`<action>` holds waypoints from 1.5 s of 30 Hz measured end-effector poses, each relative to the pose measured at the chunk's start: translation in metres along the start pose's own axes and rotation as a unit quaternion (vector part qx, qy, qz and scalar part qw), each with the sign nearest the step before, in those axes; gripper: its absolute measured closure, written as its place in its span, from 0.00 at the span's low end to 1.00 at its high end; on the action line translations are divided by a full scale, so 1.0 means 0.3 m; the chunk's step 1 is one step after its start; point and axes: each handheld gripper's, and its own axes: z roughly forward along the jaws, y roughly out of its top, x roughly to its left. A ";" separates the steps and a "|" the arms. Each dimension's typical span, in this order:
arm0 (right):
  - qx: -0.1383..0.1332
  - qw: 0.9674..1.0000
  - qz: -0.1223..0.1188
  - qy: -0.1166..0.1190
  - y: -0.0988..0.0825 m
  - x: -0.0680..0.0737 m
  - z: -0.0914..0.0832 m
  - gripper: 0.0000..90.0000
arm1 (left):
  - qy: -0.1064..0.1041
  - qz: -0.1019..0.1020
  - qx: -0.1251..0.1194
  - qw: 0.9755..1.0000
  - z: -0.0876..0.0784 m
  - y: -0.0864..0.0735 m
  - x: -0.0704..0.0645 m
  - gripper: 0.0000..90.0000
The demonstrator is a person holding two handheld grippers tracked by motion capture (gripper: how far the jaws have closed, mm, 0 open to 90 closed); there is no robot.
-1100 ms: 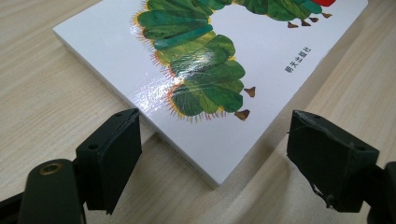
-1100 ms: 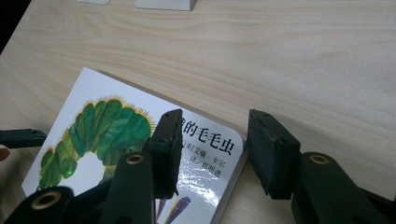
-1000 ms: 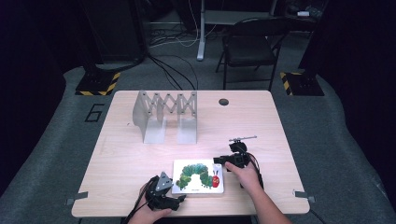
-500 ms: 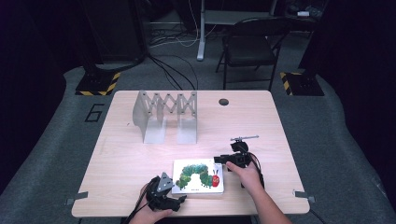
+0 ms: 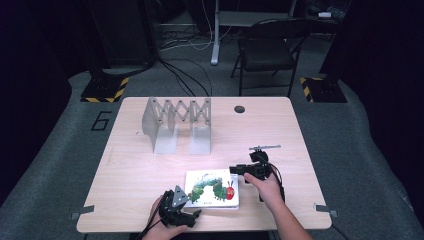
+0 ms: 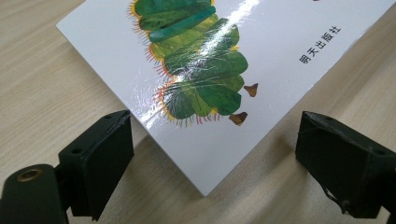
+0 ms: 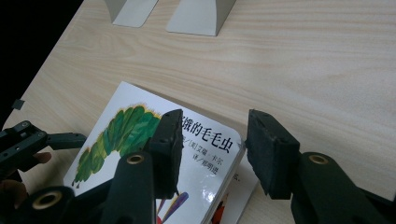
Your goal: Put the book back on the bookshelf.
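Nearest the person, the left gripper (image 5: 176,206) sits at the table's (image 5: 280,125) 6 o'clock edge, jaws spread wide around the near corner of the caterpillar picture book (image 5: 212,189), not touching it. The book lies flat just beyond. At its 3 o'clock side, the right gripper (image 5: 239,170) has jaws apart, straddling the book's corner. Farther off, toward 11 o'clock, stands a grey accordion rack (image 5: 177,122).

Counted one picture book (image 5: 212,188), one metal accordion rack (image 5: 178,124), two grippers, left (image 5: 186,214) and right (image 5: 235,170), plus one folding chair (image 5: 265,47) at 12 o'clock.
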 end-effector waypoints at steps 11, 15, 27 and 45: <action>-0.007 1.000 -0.001 0.015 -0.001 0.023 -0.024 0.63 | 0.023 -0.022 -0.001 0.999 0.007 0.000 -0.018 0.07; -0.002 1.000 -0.006 0.018 -0.003 0.028 -0.020 0.63 | 0.040 -0.032 -0.006 0.999 0.007 -0.002 -0.018 0.07; 0.001 1.000 -0.010 0.019 -0.002 0.037 -0.012 0.64 | 0.063 0.008 -0.007 0.998 -0.006 0.004 -0.036 0.11; 0.000 1.000 -0.010 0.019 -0.002 0.039 -0.013 0.64 | 0.072 0.041 -0.009 0.996 -0.011 0.009 -0.051 0.15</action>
